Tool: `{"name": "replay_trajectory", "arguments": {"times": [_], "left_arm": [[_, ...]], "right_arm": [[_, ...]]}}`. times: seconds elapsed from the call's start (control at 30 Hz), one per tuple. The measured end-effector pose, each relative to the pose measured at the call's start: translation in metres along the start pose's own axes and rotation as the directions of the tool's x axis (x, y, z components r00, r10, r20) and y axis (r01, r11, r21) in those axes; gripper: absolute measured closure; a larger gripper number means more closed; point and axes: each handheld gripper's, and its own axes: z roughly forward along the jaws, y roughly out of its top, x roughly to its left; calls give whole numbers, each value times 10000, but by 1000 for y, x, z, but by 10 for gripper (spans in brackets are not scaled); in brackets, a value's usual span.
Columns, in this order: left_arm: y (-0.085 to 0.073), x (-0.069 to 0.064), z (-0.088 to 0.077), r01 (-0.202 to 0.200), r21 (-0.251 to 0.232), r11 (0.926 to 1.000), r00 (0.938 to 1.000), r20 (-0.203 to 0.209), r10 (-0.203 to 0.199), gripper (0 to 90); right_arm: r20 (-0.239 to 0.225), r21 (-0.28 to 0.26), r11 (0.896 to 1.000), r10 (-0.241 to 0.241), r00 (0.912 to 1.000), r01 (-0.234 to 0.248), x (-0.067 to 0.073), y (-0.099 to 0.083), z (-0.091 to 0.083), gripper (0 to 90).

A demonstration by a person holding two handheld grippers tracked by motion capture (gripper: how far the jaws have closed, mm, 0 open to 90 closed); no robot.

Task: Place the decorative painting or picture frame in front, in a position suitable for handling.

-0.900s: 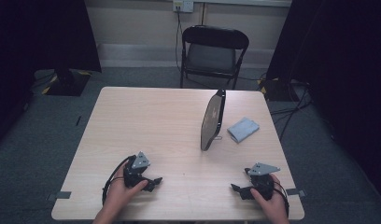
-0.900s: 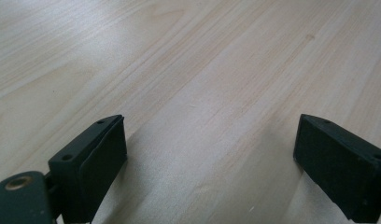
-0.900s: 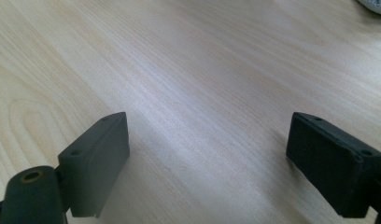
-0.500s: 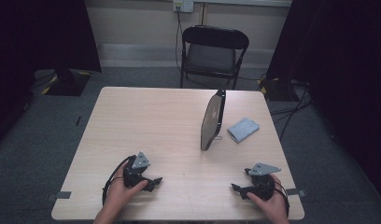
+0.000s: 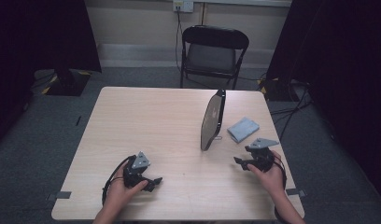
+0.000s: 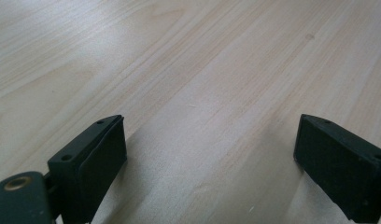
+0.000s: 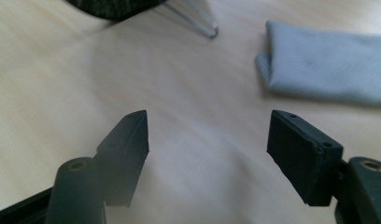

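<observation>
The left gripper (image 5: 153, 181) rests on the wooden table (image 5: 156, 121), jaws spread, empty. The oval mirror (image 5: 212, 119) stands upright mid-table, edge-on, long axis vertical. The right gripper (image 5: 239, 162) gapes empty; the folded blue cloth (image 5: 243, 129) lies just beyond it, right of the mirror.

The desk (image 5: 156, 126) is smooth pale wood. The cloth (image 7: 328, 60) is soft grey fabric. The mirror (image 5: 213, 119) looks shiny.
</observation>
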Motion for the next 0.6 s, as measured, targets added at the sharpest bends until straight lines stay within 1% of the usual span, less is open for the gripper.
{"name": "replay_trajectory", "arguments": {"times": [0.03, 0.07, 0.1, 0.13, 0.23, 0.27, 0.3, 0.33, 0.4, 0.43, 0.47, 0.5, 0.53, 0.6], "left_arm": [[0, 0, 0, -2, 0, 10000, 10000, 1, 2, 89], [0, 0, 0, -2, 0, 10000, 10000, 3, 2, 89], [0, 0, 0, -1, -1, 10000, 10000, 3, 1, 89], [0, 0, 0, -3, 0, 10000, 10000, 2, 3, 89], [0, 0, 0, -1, 2, 10000, 10000, 8, 1, 88], [0, 0, 0, 2, 0, 10000, 10000, 6, -2, 89], [0, 0, 0, 0, 3, 10000, 10000, 6, 0, 88], [0, 0, 0, 0, 2, 10000, 10000, 8, 0, 89], [0, 0, 0, -3, -2, 10000, 10000, 6, 3, 89], [0, 0, 0, -2, 1, 10000, 10000, 6, 2, 89], [0, 0, 0, 1, 0, 10000, 10000, 8, -1, 88], [0, 0, 0, -1, 2, 10000, 10000, 9, 1, 88], [0, 0, 0, 0, 1, 10000, 10000, 11, 0, 88], [0, 0, 0, 3, 3, 10000, 10000, 21, -3, 88]], "right_arm": [[-55, 1, 9999, -105, 9999, 105, -4, 5, 4, 287], [10, -44, 9999, -155, 9999, 155, -7, 10, 7, 283], [30, -127, 9997, -190, 9998, 190, -11, 14, 10, 280], [-45, -254, 9996, -149, 9999, 148, -14, 19, 14, 278], [-190, -97, 9999, 40, 9998, -41, -26, 28, 30, 269], [-234, -86, 9999, -64, 9997, 62, -28, 30, 35, 269], [-171, 29, 9998, -197, 9997, 197, -31, 32, 40, 268], [-118, 228, 9996, -171, 9998, 173, -33, 33, 44, 265], [-353, 268, 9996, 94, 9993, -85, -38, 31, 52, 264], [-367, 415, 9990, 170, 9992, -155, -39, 29, 54, 265], [-433, 484, 9983, 348, 9985, -327, -40, 27, 56, 248], [-471, 363, 9985, 423, 9980, -406, -39, 25, 56, 235], [-534, 334, 9988, 385, 9978, -367, -38, 23, 55, 236], [-582, 282, 9986, 470, 9972, -455, -33, 19, 51, 236]]}}
